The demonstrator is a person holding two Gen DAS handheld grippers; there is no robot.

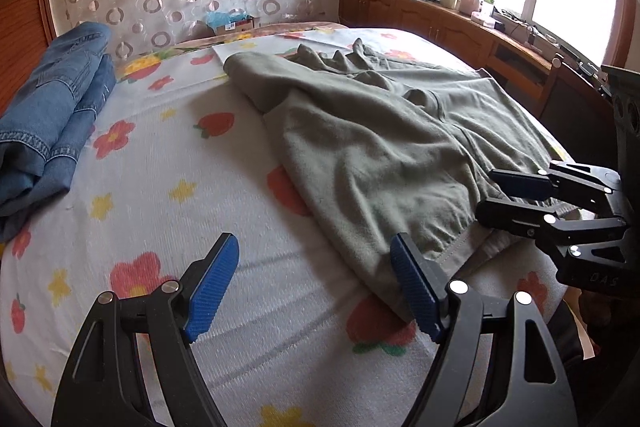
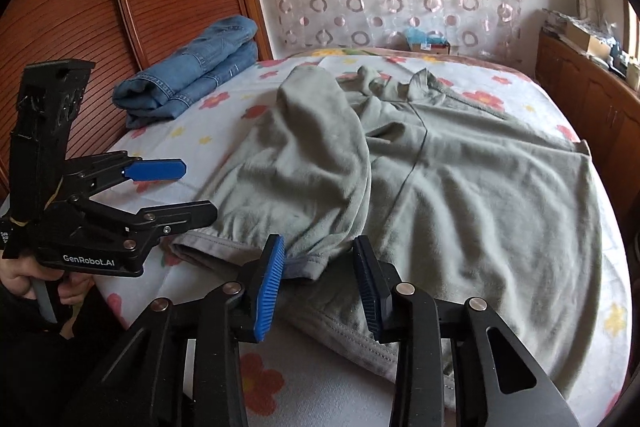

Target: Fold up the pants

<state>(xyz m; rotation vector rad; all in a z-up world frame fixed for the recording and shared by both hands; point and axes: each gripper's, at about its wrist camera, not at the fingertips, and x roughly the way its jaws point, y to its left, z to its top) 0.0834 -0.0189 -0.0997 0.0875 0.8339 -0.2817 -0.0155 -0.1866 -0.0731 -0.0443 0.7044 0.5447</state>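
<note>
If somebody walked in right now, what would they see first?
Probably the big rumpled grey-green pants sprawled across the middle of the flowery bedsheet. Next, the two black tools with blue pads at the near edge: the left tool open beside the cloth, the right tool open around a fold of it. Folded blue jeans sit at the far left corner by the wooden panel.

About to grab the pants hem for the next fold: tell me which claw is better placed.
Right. The right claw is open and already straddles the hem of the rumpled grey-green fleece pants; the left claw is open over the floral bedsheet, beside the hem.
</note>
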